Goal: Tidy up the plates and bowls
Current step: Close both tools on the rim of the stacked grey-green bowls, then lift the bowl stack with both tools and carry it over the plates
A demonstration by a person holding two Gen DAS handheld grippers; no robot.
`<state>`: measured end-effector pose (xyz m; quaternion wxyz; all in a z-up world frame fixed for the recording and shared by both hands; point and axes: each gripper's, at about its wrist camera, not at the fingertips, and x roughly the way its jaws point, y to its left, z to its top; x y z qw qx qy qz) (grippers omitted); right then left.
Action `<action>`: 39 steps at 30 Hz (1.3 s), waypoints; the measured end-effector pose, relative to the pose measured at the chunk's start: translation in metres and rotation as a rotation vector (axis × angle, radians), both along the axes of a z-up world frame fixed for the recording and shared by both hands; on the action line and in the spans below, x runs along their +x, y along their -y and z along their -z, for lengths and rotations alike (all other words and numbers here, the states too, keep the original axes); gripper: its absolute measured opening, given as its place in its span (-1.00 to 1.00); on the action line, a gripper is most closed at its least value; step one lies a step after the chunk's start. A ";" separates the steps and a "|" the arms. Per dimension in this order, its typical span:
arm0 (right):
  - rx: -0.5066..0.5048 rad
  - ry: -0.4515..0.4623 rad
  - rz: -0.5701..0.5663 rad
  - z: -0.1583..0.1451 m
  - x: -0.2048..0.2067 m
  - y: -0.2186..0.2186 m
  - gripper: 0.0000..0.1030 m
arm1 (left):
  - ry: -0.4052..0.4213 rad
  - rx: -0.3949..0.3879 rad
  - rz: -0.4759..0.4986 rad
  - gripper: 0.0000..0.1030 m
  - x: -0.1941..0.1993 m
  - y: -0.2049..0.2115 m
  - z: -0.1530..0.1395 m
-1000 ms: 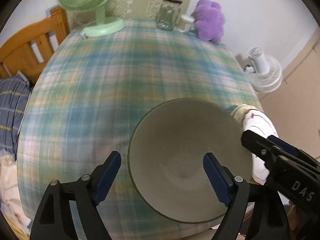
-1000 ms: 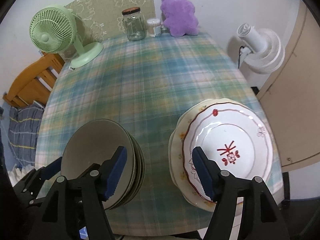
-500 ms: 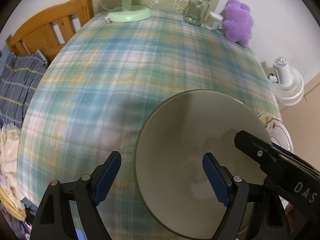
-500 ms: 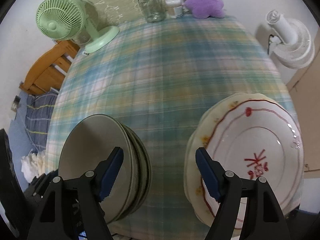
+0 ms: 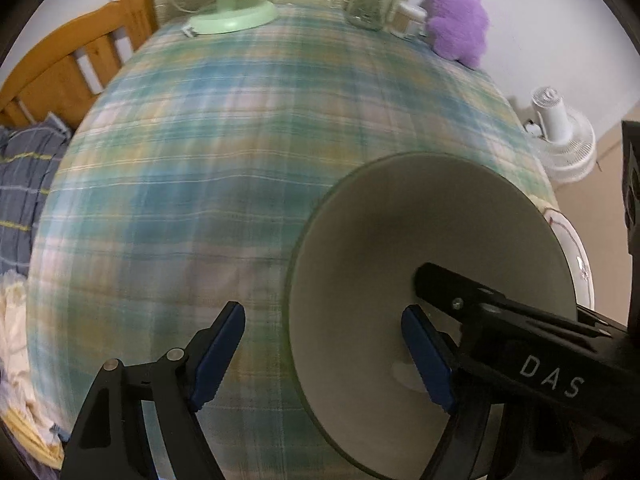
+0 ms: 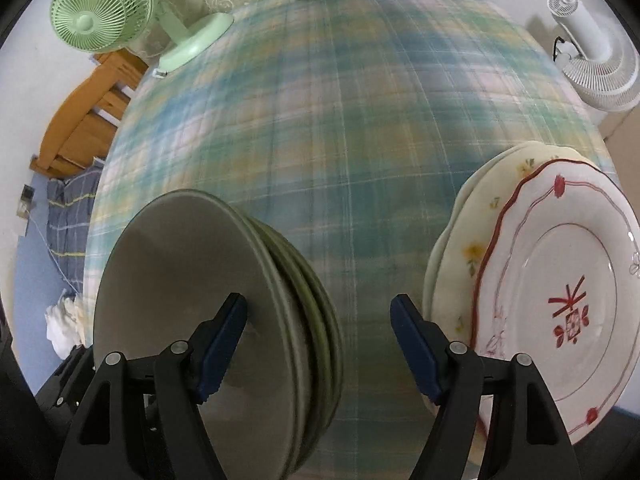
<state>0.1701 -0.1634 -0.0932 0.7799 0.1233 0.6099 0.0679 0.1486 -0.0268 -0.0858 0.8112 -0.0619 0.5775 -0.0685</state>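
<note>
Right wrist view shows your right gripper [image 6: 318,344] spread wide and empty between the bowl stack [image 6: 224,320] on its left and plate stack [image 6: 540,304] on its right, both near.

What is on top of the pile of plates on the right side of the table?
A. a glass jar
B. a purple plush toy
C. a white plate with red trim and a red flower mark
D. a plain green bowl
C: the white plate with red trim lies topmost on the pile, over a cream flowered plate.
</note>
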 end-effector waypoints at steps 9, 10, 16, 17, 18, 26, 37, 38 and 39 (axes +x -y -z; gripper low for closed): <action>0.012 0.009 -0.010 -0.006 -0.002 -0.012 0.07 | 0.000 -0.066 0.077 0.58 0.008 -0.003 0.004; 0.013 0.010 -0.014 -0.006 0.000 -0.015 0.06 | 0.005 -0.064 0.084 0.58 0.008 -0.003 0.003; -0.009 0.019 0.001 -0.006 0.004 -0.019 0.06 | 0.012 -0.119 0.148 0.34 0.010 0.004 0.001; -0.015 0.021 0.001 -0.007 0.005 -0.022 0.06 | 0.015 -0.117 0.163 0.32 0.009 0.009 0.000; -0.020 0.024 -0.001 -0.007 0.004 -0.023 0.06 | 0.012 -0.117 0.156 0.33 0.010 0.008 0.000; -0.031 0.031 0.005 -0.011 -0.001 -0.025 0.06 | 0.020 -0.122 0.166 0.34 0.005 0.001 -0.003; -0.036 0.056 0.056 -0.036 -0.014 -0.038 0.06 | 0.052 -0.131 0.216 0.34 -0.005 -0.011 -0.029; -0.037 0.060 0.062 -0.039 -0.016 -0.038 0.06 | 0.056 -0.133 0.223 0.34 -0.007 -0.011 -0.033; -0.039 0.066 0.072 -0.044 -0.019 -0.039 0.06 | 0.059 -0.134 0.231 0.34 -0.008 -0.011 -0.036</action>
